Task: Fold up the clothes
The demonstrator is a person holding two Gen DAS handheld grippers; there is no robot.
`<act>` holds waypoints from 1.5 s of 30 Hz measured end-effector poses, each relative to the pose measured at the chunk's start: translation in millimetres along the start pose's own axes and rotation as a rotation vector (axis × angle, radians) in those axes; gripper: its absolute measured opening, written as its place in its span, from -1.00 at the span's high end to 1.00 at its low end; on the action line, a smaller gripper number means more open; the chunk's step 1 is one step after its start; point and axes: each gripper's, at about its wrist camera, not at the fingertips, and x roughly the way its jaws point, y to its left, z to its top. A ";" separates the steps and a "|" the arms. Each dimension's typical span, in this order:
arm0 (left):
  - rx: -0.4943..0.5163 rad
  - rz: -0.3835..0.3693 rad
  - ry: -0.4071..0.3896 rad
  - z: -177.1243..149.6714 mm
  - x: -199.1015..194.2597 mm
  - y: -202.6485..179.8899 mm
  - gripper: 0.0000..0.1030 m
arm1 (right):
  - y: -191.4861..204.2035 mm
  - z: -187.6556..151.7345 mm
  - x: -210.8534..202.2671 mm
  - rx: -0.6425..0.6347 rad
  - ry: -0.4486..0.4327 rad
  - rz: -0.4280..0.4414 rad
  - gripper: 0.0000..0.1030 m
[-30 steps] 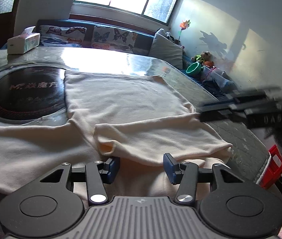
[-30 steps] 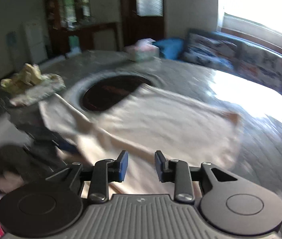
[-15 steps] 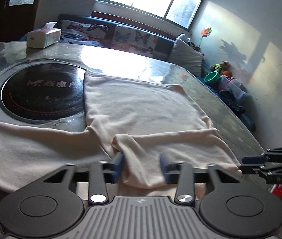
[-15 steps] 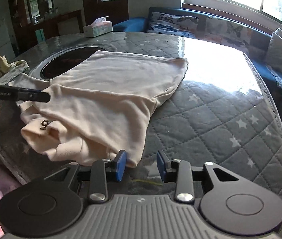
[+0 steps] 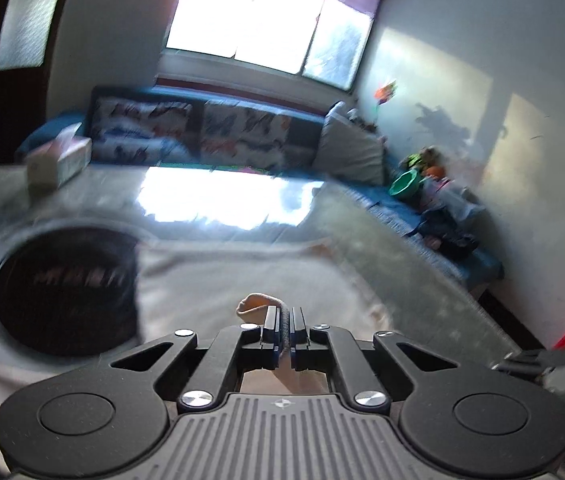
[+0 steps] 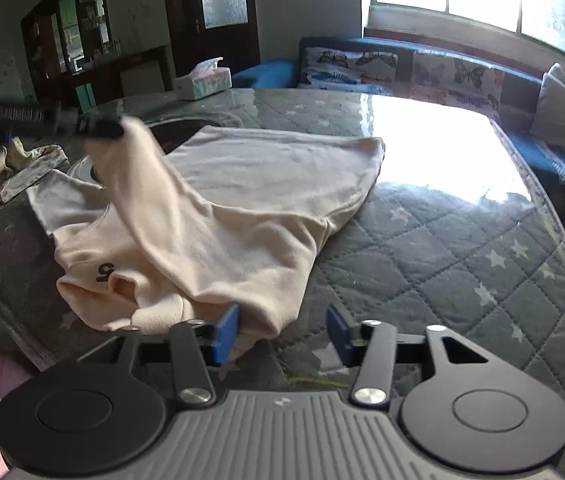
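While one sleeve is lifted up in the air, the soft cream-coloured cotton sweatshirt is spread across the grey quilted table cover with white stars. Its body lies flat, and its far part reaches over the round black cooktop set in the table. A dark mark like a number is seen near the front edge of the cloth.

The cloth looks light and floppy, so it is judged to bend, sag and slide easily on the smooth cover. It cannot break. It is best held at an edge, a cuff or a corner, where a thick fold can be pinched.

The sleeve end is pinched tight between the closed jaws of the left gripper, and a bit of cloth is seen poking out past them. The jaws of the right gripper are spread wide, with nothing held, right at the near hem of the sweatshirt.

Farther off, a white tissue box is seen on the table, and a blue sofa with butterfly cushions is seen under the window.
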 end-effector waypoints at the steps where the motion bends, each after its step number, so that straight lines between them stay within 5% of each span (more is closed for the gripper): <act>1: 0.010 -0.013 -0.010 7.7 0.4 -5.0 0.91 | 0.8 0.0 -1.4 -0.001 -0.007 -0.001 -0.09; 10: 0.108 -0.128 -0.065 60.4 8.5 -57.5 0.91 | 9.1 0.6 10.6 0.011 -0.045 -0.031 -0.19; 17: 0.115 -0.138 -0.084 68.4 8.7 -62.6 0.91 | -6.2 -3.1 15.9 0.129 -0.089 -0.070 -0.19; 22: 0.116 -0.142 -0.094 71.9 8.3 -63.9 0.91 | -8.1 -10.8 16.6 0.071 -0.067 -0.170 -0.19; 29: 0.061 -0.129 -0.058 54.7 8.3 -43.0 0.90 | -17.9 -19.2 8.9 0.049 -0.068 -0.252 -0.35; 45: -0.102 0.001 0.139 -46.9 14.4 37.7 0.90 | -18.6 -20.4 -3.1 -0.047 -0.016 -0.170 -0.45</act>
